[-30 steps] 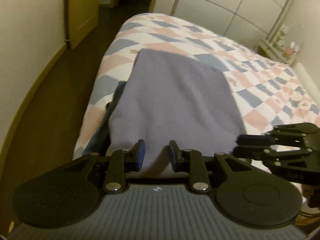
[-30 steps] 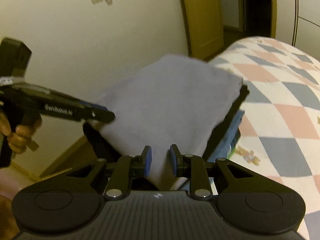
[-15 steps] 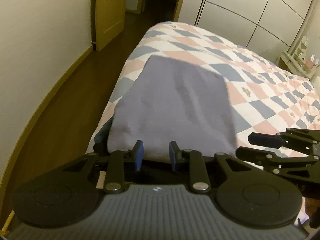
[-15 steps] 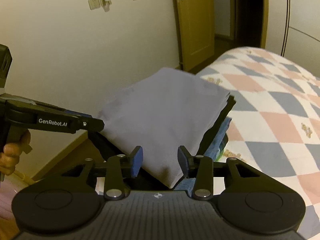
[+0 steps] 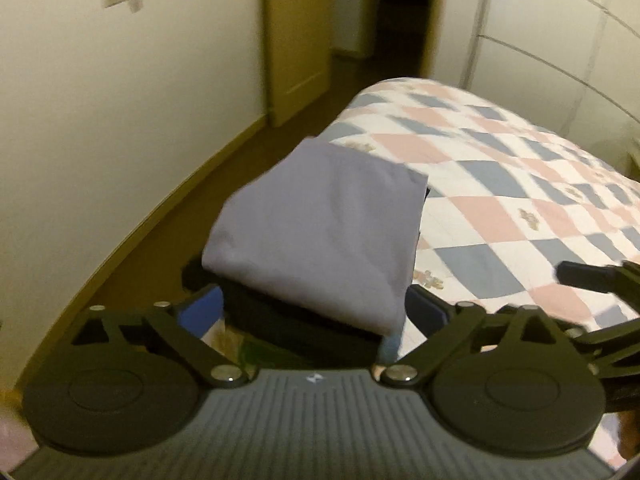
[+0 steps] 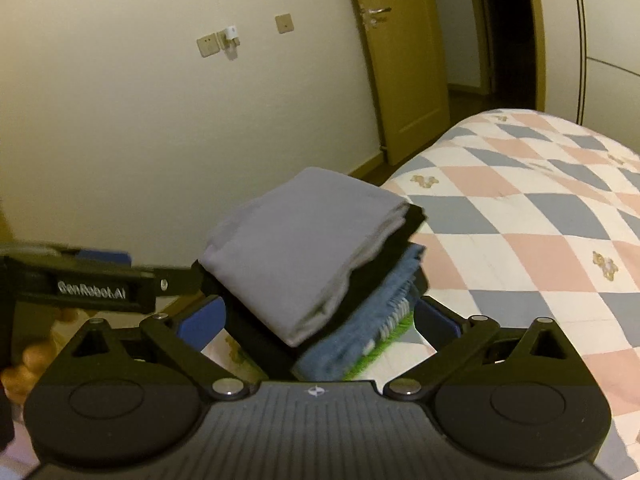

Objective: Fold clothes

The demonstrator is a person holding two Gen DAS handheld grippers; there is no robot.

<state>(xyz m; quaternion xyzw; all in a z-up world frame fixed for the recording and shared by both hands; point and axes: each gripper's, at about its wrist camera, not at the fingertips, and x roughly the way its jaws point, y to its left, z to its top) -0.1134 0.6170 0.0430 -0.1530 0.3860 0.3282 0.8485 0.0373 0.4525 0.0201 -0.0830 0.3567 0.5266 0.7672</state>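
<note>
A folded grey garment (image 5: pixel 320 232) (image 6: pixel 296 248) tops a stack at the corner of the bed. Under it lie a black garment (image 6: pixel 384 276), a blue towel (image 6: pixel 360 332) and a green piece (image 6: pixel 384 348). My left gripper (image 5: pixel 316 312) stands open, its blue pads spread wide on either side of the stack's near edge and holding nothing. My right gripper (image 6: pixel 320 316) is open just as wide at the stack's other near corner. Neither touches the cloth.
The bed's checkered pink, blue and white quilt (image 5: pixel 500 184) stretches away to the right. Dark floor (image 5: pixel 192 200) and a cream wall lie left of the bed. A wooden door (image 6: pixel 404 80) and a dark doorway stand beyond. A hand (image 6: pixel 36 360) holds the left gripper.
Both grippers went from shut on the grey garment's near edge to wide open. The garment now rests on the stack, and both views have pulled back and risen.
</note>
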